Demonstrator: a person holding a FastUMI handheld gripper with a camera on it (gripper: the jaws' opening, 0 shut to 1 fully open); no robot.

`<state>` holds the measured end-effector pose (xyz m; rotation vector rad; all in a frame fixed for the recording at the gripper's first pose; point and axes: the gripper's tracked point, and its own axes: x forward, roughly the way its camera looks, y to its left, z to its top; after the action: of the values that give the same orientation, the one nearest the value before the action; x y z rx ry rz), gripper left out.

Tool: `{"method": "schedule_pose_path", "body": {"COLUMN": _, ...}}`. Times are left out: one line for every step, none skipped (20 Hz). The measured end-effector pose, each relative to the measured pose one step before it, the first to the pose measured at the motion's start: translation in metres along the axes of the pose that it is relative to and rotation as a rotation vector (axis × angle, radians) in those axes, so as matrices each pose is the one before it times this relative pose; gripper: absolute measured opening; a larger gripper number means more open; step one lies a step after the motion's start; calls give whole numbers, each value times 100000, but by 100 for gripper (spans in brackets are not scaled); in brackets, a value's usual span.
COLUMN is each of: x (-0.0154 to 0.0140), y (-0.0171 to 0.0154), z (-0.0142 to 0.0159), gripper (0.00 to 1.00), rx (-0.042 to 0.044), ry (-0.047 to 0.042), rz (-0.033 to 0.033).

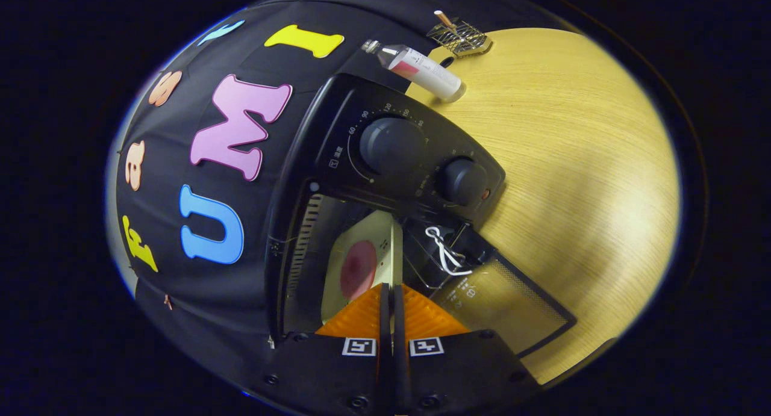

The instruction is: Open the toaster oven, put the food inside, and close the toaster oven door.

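The black toaster oven [337, 133] with two round knobs [391, 144] stands on the wooden table, and the view is rolled sideways. Its glass door [506, 301] is swung fully open and lies out over the table. Just inside the oven's opening sits a cream square plate [355, 241] carrying a round reddish piece of food [358, 268]. My gripper [391, 288] is at the opening with its fingers closed together on the plate's near rim, which runs on edge straight ahead of the fingertips.
A clear bottle with a white label [418, 67] stands on the light wooden table [572, 151] beside the oven. A small wire rack [461, 38] sits further off. A white wire loop [446, 253] hangs by the door hinge. Black cloth wall lies behind the oven.
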<state>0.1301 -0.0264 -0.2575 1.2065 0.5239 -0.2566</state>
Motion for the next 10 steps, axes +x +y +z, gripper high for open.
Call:
{"method": "schedule_pose_path", "body": {"x": 705, "y": 214, "z": 140, "gripper": 6, "rx": -248, "ry": -453, "rz": 213}}
{"method": "schedule_pose_path", "body": {"x": 615, "y": 246, "z": 226, "gripper": 6, "rx": -655, "ry": -817, "rz": 84}}
{"method": "schedule_pose_path", "body": {"x": 614, "y": 305, "z": 194, "gripper": 6, "rx": -223, "ry": -1112, "rz": -89}}
{"method": "schedule_pose_path", "body": {"x": 458, "y": 280, "z": 96, "gripper": 6, "rx": 306, "ry": -428, "rz": 72}}
{"method": "schedule_pose_path", "body": {"x": 370, "y": 189, "z": 53, "gripper": 6, "rx": 45, "ry": -577, "rz": -137}}
{"method": "schedule_pose_path", "body": {"x": 127, "y": 50, "z": 77, "gripper": 6, "rx": -358, "ry": -867, "rz": -365}}
{"method": "schedule_pose_path", "body": {"x": 100, "y": -42, "z": 154, "gripper": 6, "rx": -589, "ry": -963, "rz": -687}}
{"method": "schedule_pose_path", "body": {"x": 153, "y": -207, "z": 10, "gripper": 6, "rx": -156, "ry": -973, "rz": -1461}}
{"method": "schedule_pose_path", "body": {"x": 111, "y": 27, "z": -172, "gripper": 6, "rx": 858, "ry": 26, "rz": -462}}
{"method": "schedule_pose_path", "body": {"x": -201, "y": 130, "z": -220, "gripper": 6, "rx": 247, "ry": 326, "rz": -90}}
